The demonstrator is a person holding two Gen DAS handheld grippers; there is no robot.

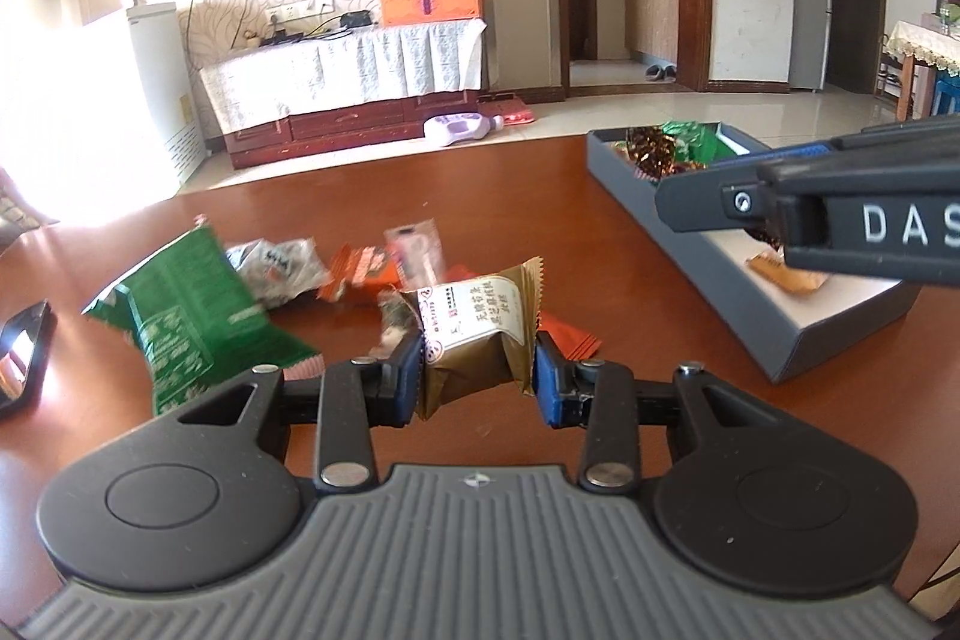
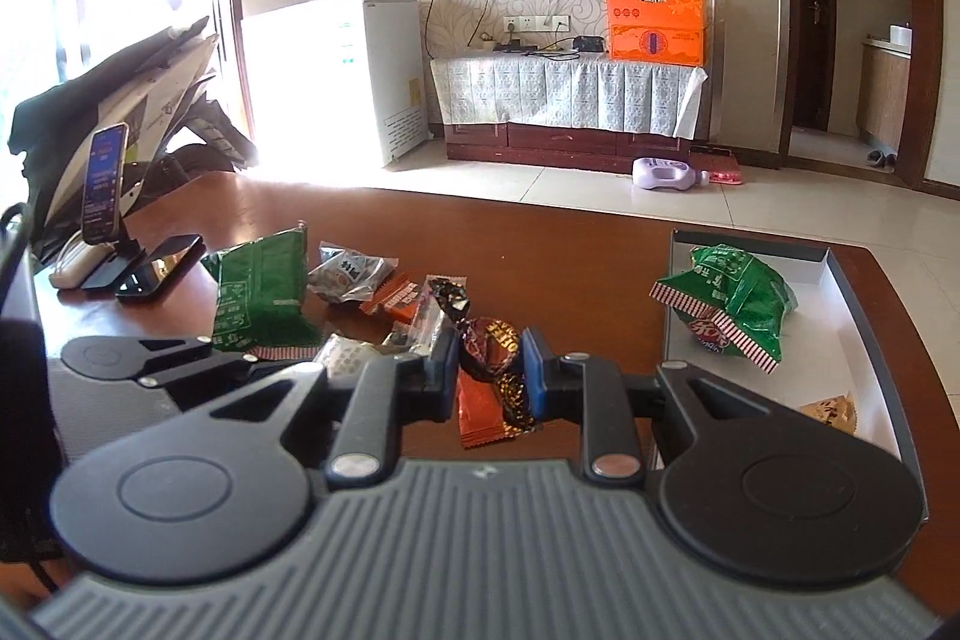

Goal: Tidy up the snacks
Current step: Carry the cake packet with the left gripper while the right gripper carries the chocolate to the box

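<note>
On a brown wooden counter (image 1: 480,196), snacks lie scattered at left: a green crisp bag (image 1: 180,316), a crumpled silver-grey packet (image 1: 276,271) and small orange sachets (image 1: 360,274) just beside it. At centre, the left gripper (image 1: 477,370) has its fingers clamped on a gold-brown pastry packet (image 1: 474,334), pinched across its middle and held clear of the pile. The right gripper (image 2: 486,370) has its fingers pressed together on a dark foil-wrapped candy (image 2: 489,340), gripped at the body with the twisted end sticking up. At right, the grey box (image 1: 780,328) already holds a green bag (image 2: 732,304) and a small orange packet (image 2: 831,412). Both held items look light, soft and crinkly; the film is likely slick, so a hold across the filled middle should serve better than the thin sealed edges.
</note>
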